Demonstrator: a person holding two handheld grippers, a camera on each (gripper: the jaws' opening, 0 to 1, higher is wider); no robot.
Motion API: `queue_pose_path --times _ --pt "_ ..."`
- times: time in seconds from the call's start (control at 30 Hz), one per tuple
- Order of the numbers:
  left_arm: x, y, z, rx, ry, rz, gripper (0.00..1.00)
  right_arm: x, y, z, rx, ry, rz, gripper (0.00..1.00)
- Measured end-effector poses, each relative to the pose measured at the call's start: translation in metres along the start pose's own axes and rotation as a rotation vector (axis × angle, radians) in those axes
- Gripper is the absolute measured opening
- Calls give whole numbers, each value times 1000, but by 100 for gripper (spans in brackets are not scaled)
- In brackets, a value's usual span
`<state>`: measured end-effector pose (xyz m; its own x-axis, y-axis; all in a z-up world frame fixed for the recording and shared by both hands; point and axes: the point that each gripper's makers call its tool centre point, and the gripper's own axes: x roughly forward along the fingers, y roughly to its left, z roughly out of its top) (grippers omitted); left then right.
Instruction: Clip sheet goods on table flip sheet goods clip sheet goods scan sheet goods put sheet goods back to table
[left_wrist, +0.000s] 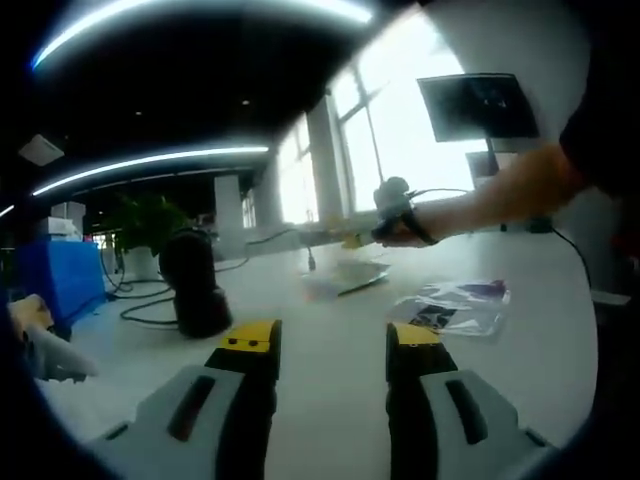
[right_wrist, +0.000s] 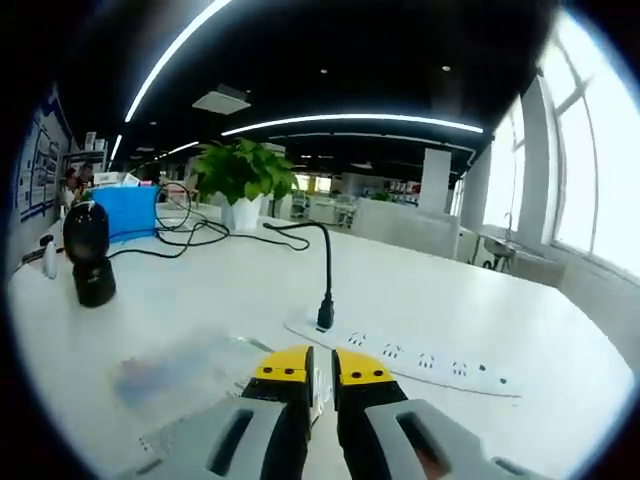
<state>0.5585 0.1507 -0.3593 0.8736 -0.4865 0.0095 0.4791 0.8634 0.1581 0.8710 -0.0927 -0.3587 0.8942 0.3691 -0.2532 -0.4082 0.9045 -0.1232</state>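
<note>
A clear plastic sheet bag (right_wrist: 185, 372) with a bluish print lies flat on the white table (right_wrist: 420, 300). My right gripper (right_wrist: 319, 372) is shut on its near edge. In the left gripper view that same bag (left_wrist: 345, 275) sits mid-table under the right gripper (left_wrist: 352, 240), which a person's hand and arm hold from the right. A second clear bag (left_wrist: 458, 305) with dark and purple contents lies to the right. My left gripper (left_wrist: 331, 340) hovers low over the table (left_wrist: 320, 310), open, with nothing between its yellow-tipped jaws.
A black scanner on a stand (left_wrist: 195, 282) (right_wrist: 88, 250) sits left of the bags, with its cable trailing behind. A white power strip (right_wrist: 420, 358) with a black plug (right_wrist: 325, 315) lies just beyond the right gripper. A potted plant (right_wrist: 240, 170) and a blue box (right_wrist: 130, 212) stand at the back.
</note>
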Motion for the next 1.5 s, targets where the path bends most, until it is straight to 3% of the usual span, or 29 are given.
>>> queue_pose_path --times 0.17,0.2,0.3,0.37,0.43,0.5,0.53,0.57,0.6,0.73,0.9,1.03,1.13,1.5 --pt "1 5 2 -19 -9 17 34 -13 4 7 14 -12 0 6" --pt "3 6 1 -18 -3 21 34 -18 13 9 36 -16 13 6" --pt "6 8 -7 0 37 37 34 -23 28 15 -6 -24 29 9" --pt "3 7 -7 7 34 29 34 -19 40 10 14 -16 23 18" --pt "3 7 -4 2 23 28 34 -20 54 6 -84 -8 18 35" --pt "3 6 -6 7 28 29 34 -22 82 -2 -78 -11 60 50" --pt "6 7 -5 19 26 30 34 -21 88 -5 -136 -7 67 58" --pt "7 5 -11 5 52 8 34 -21 93 -14 -88 28 68 59" --pt "7 7 -12 6 55 15 34 -21 103 -16 -20 10 88 54" --pt "5 -1 -12 108 70 15 34 -24 120 -14 -88 3 126 60" --pt "3 4 -10 78 55 31 34 -23 117 -9 -58 17 132 70" --pt "2 6 -7 42 33 32 34 -22 114 -27 -69 75 148 79" --pt "2 5 -7 43 32 28 34 -22 106 -36 -107 99 130 81" --pt "1 4 -7 51 31 20 34 -17 99 -41 -29 106 144 79"
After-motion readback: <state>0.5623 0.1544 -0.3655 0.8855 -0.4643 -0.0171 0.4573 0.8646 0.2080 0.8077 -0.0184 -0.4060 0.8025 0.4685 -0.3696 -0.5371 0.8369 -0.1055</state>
